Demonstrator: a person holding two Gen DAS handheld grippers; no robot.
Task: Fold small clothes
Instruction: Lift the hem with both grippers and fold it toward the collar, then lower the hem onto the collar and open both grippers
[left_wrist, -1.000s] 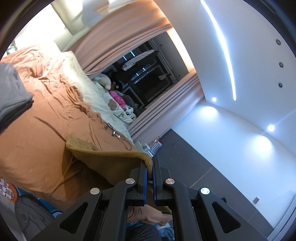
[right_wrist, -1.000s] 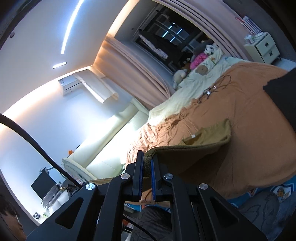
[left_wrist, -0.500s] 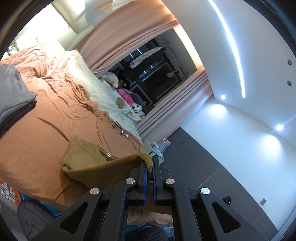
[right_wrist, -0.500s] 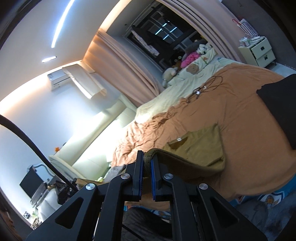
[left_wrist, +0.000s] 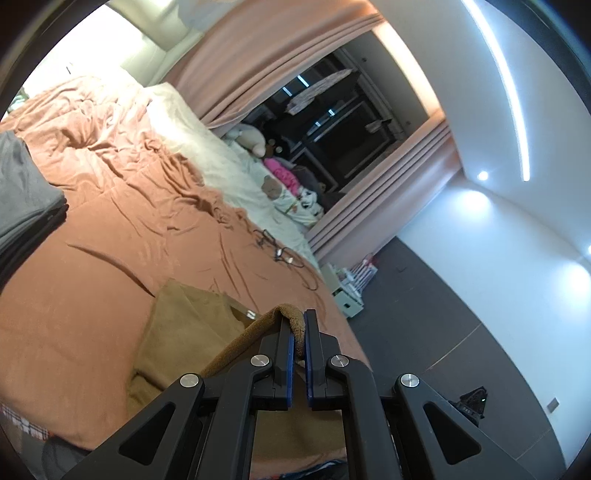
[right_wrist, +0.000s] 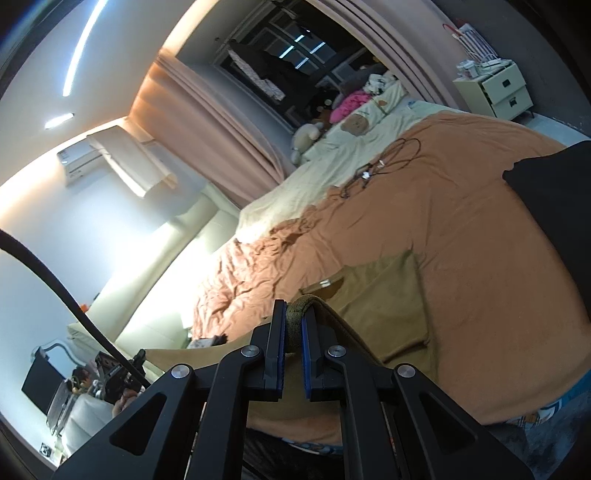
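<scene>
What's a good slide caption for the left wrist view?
Left gripper pinches an olive-brown garment edge above the orange bedspread.

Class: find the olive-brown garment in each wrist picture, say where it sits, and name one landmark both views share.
Left wrist: olive-brown garment lies lower centre-left on the orange bedspread, one edge pinched in the jaws.
Right wrist: olive-brown garment sits centre-right, above the jaws, which grip its edge.
Shared landmark: the tangled black cable.
</scene>
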